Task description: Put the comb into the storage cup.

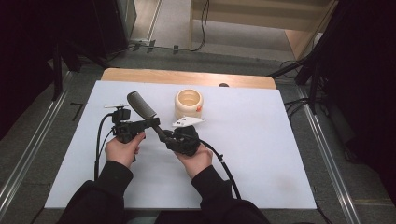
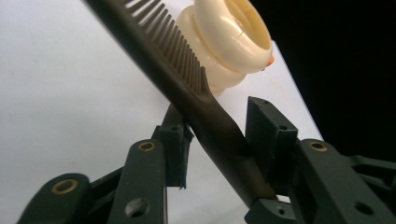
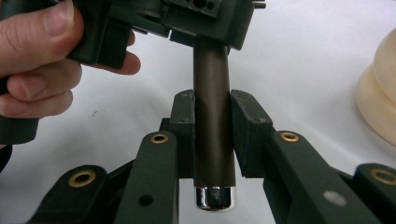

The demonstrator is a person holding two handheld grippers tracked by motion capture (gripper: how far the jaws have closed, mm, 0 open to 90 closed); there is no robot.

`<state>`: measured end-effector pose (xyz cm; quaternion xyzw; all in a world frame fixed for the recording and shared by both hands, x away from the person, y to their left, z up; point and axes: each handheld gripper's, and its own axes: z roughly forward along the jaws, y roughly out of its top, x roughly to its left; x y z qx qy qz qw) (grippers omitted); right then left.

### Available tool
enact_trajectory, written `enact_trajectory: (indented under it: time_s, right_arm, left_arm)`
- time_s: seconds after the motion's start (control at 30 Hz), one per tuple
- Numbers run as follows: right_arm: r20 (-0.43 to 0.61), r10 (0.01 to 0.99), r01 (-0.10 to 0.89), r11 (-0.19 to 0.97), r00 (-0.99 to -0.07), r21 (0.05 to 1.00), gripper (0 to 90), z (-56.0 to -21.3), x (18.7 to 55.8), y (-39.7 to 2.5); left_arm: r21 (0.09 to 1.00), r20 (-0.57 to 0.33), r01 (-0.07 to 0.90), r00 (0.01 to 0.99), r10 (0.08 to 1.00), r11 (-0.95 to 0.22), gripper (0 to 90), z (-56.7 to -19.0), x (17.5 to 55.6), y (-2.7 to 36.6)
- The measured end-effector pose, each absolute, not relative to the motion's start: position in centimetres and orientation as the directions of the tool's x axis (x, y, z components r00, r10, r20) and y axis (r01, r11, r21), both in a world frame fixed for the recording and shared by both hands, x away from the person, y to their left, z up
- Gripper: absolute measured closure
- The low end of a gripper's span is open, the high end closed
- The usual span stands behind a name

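Gripping the dark comb (image 1: 145, 115) handle near its chromed butt, right gripper (image 1: 173, 138) jaws clenched on it from both sides. Straddling the same handle closer to the teeth, left gripper (image 1: 138, 125) jaws flanking it, one pad touching, the other just clear. Holding the comb above mid-counter (image 1: 261, 154), long axis tilted, toothed end pointing away and leftward. Sitting just beyond, a cream cup (image 1: 188, 102). Leaving broad bare surface rightward and toward the near edge.
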<state>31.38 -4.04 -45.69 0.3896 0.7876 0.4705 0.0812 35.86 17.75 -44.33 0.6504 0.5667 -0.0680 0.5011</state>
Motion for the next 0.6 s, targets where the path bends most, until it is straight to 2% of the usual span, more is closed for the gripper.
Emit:
enact_trajectory:
  time_s: [0.2, 0.43, 0.6]
  right_arm:
    - [0.251, 0.671, 0.542, 0.265, -0.697, 0.797, 69.9, -45.9, 31.7, -4.2]
    - [0.258, 0.651, 0.539, 0.276, -0.714, 0.796, 67.9, -45.7, 31.8, -4.7]
    - [0.263, 0.625, 0.536, 0.3, -0.735, 0.789, 52.6, -45.3, 31.7, -5.3]
  left_arm:
    - [0.553, -0.701, 0.816, 0.345, 0.624, 0.17, 70.4, -44.1, 35.8, 17.9]
    - [0.544, -0.72, 0.82, 0.348, 0.601, 0.178, 72.7, -43.9, 35.7, 17.8]
    - [0.557, -0.709, 0.812, 0.358, 0.607, 0.172, 72.7, -43.8, 35.7, 17.9]
